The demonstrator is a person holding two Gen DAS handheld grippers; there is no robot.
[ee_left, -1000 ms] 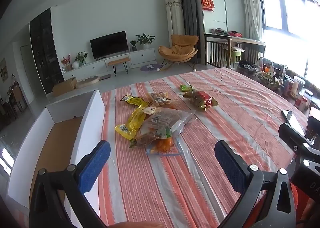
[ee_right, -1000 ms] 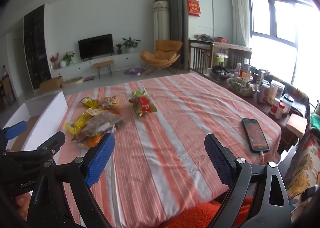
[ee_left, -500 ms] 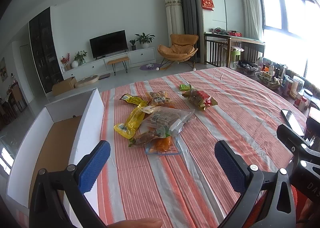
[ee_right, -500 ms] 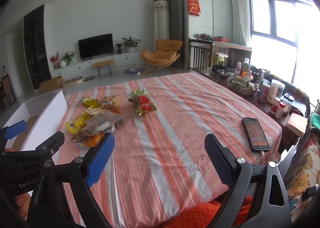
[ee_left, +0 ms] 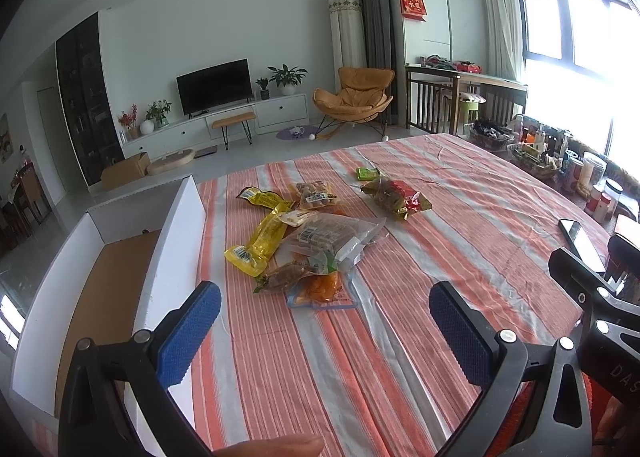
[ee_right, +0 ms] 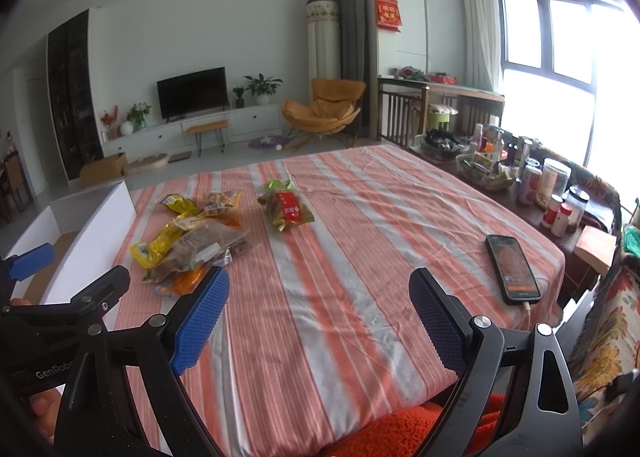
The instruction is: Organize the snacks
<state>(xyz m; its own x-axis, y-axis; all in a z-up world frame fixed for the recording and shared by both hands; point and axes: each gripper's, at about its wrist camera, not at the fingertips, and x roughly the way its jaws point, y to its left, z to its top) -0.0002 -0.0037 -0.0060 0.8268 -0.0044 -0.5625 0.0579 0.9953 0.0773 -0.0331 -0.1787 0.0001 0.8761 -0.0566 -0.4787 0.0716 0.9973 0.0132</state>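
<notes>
A pile of snack packets (ee_left: pixel 308 245) lies on the striped tablecloth: a yellow packet (ee_left: pixel 260 241), a clear bag of brown snacks (ee_left: pixel 332 235), an orange packet (ee_left: pixel 322 287). A red and green bag (ee_left: pixel 396 197) and a small green packet (ee_left: pixel 367 173) lie apart, farther back. An open white cardboard box (ee_left: pixel 176 241) stands at the table's left. My left gripper (ee_left: pixel 324 333) is open and empty, just short of the pile. My right gripper (ee_right: pixel 320 321) is open and empty over bare cloth, with the pile (ee_right: pixel 192 245) ahead on its left.
A black phone (ee_right: pixel 514 269) on a cable lies near the table's right edge. Jars, bottles and baskets (ee_right: pixel 532 181) crowd a side surface on the right. The left gripper's body (ee_right: pixel 52 317) sits close beside the right one.
Both grippers have drifted slightly; the snacks sit a little lower in the left wrist view. Both stay open. Nothing was picked up.
</notes>
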